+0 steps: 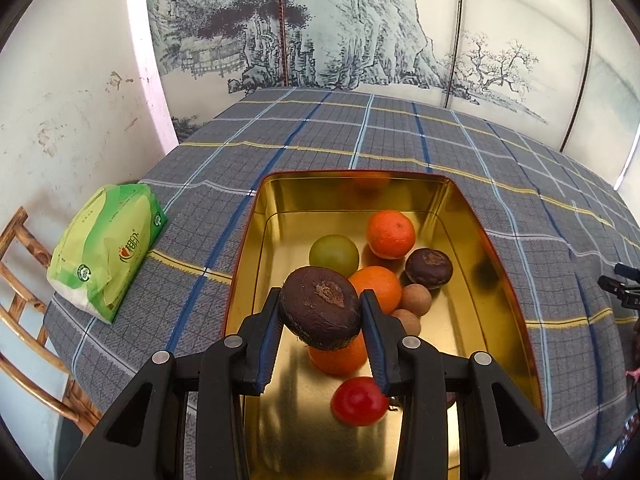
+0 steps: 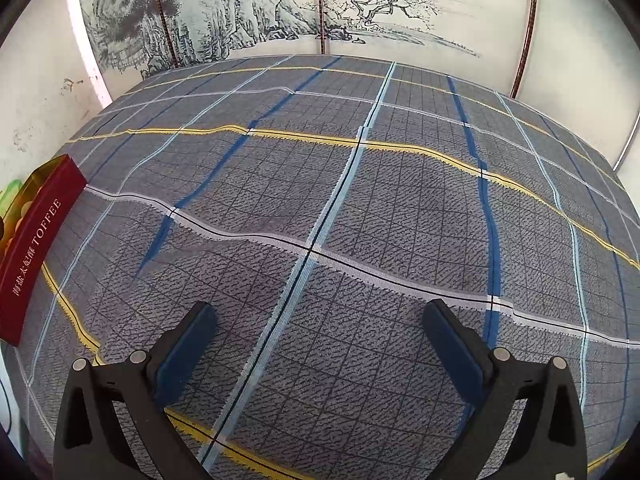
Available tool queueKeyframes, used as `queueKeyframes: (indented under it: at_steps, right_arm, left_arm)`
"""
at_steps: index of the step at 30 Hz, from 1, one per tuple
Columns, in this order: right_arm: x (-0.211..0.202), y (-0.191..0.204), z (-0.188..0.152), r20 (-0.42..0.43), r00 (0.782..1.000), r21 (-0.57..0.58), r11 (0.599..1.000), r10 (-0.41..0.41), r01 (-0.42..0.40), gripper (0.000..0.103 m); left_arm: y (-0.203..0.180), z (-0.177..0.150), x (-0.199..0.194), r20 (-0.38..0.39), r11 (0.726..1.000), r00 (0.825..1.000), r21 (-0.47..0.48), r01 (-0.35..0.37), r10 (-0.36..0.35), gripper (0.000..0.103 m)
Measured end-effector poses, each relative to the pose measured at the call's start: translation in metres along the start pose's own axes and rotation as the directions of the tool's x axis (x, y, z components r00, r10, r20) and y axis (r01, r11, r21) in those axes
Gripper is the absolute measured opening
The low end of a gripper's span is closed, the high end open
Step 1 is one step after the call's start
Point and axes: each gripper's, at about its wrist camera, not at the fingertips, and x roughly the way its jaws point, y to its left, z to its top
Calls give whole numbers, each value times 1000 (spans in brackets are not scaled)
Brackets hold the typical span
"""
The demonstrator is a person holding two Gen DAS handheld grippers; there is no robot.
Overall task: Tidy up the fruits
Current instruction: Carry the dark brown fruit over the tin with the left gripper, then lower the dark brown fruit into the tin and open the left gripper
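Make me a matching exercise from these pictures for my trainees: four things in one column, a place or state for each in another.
Things:
1. dark brown fruit
2. red fruit
3. green packet
4. right gripper

Places or states:
A. on the tablecloth, left of the tin
B. open over bare tablecloth
C. clamped in the left gripper
D. on the tin's floor, nearest the camera

Pairs: 1-C, 2-D, 3-A, 4-B
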Motion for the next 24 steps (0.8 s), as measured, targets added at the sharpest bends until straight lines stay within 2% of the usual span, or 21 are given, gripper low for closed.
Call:
queueKeyframes:
  at_steps: [6, 12, 15, 17, 20, 21, 22, 24]
  right_arm:
    - [1, 2, 0, -5, 1000, -10, 1000, -14, 14, 103]
    - [0, 2, 0, -5, 1000, -11, 1000, -16, 16, 103]
    - [0, 2, 0, -5, 1000, -11, 1000, -17, 17, 103]
    - [0, 2, 0, -5, 1000, -11, 1000, -17, 17, 103]
    - [0, 2, 0, -4, 1000, -10, 1000, -17, 17, 103]
    - [0, 2, 0, -2, 1000, -9, 1000, -16, 16, 103]
    - [0, 3, 0, 0, 1000, -10, 1000, -20, 20, 103]
    - [-5, 6, 0, 27, 999, -10, 999, -37, 38, 101]
  left_arm:
    - [2, 6, 9, -16, 1000, 999, 8, -29, 30, 39]
    - [1, 21, 18, 3, 994, 994, 18, -108, 108, 40]
    - [1, 26, 18, 2, 995, 995, 11, -98, 98, 40]
    - [0, 26, 13, 22, 993, 993, 5, -120, 120, 41]
    - [-2, 25, 0, 52, 994, 992, -16, -112, 113, 47]
    - [-2, 24, -7, 65, 994, 992, -26, -104, 106, 53]
    - [-4, 23, -13, 67, 994, 992, -32, -109, 111, 64]
    - [-7, 22, -26, 80, 991, 988, -35, -129, 131, 71]
